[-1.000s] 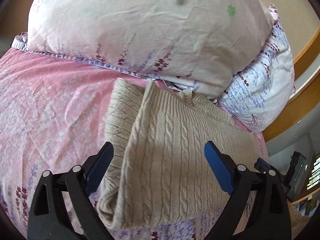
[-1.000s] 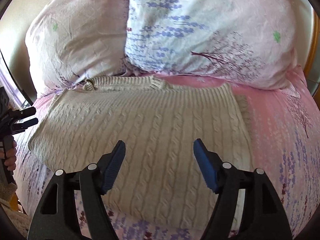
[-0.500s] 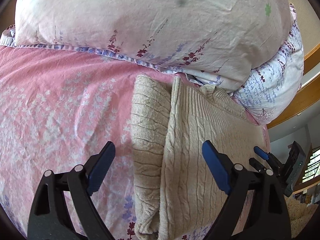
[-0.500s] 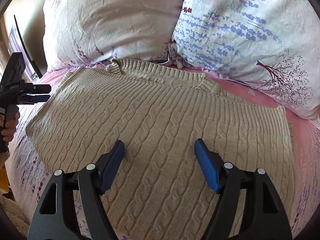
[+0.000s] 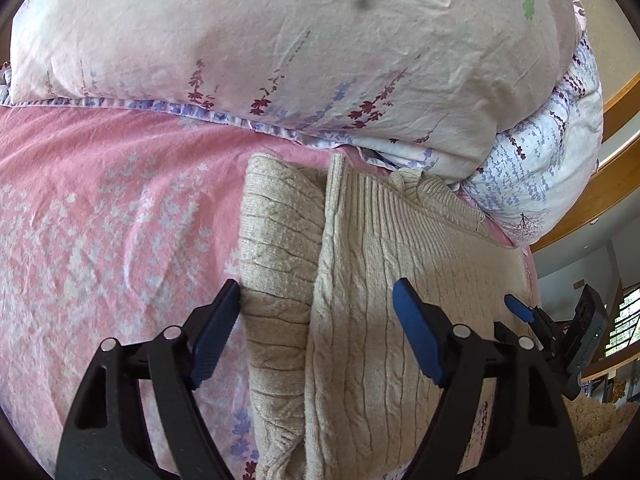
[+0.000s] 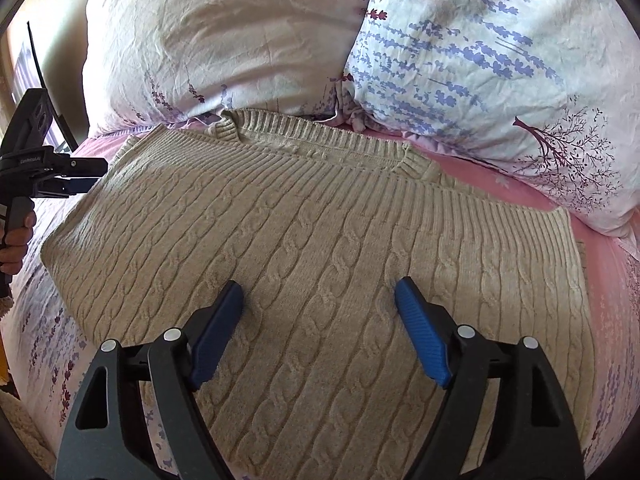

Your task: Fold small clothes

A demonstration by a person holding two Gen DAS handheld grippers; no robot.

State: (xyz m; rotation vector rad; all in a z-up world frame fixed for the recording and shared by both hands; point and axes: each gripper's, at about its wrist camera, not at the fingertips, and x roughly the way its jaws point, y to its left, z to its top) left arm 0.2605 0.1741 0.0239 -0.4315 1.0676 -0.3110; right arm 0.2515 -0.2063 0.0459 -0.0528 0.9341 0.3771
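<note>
A beige cable-knit sweater point(image 6: 320, 248) lies flat on the pink floral bedsheet point(image 5: 100, 240), its ribbed collar toward the pillows. In the left wrist view the sweater point(image 5: 360, 300) shows a sleeve folded in along its left side. My left gripper point(image 5: 316, 320) is open and empty, low over the sweater's left edge, its left finger beside the folded sleeve. My right gripper point(image 6: 320, 312) is open and empty, hovering over the middle of the sweater. Each gripper shows in the other's view: the right one point(image 5: 520, 310) at the sweater's far side, the left one point(image 6: 76, 184) at its left edge.
Two large floral pillows point(image 6: 224, 40) point(image 6: 500, 60) lie against the sweater's collar side. A wooden bed frame point(image 5: 616, 184) curves at the right in the left wrist view. A hand point(image 6: 16, 240) holds the left gripper's handle. A fluffy rug point(image 5: 592, 432) lies beside the bed.
My left gripper has swung left and closer, now straddling the sweater's folded left edge. My right gripper has moved forward over the sweater toward the pillows. Both stay open.
</note>
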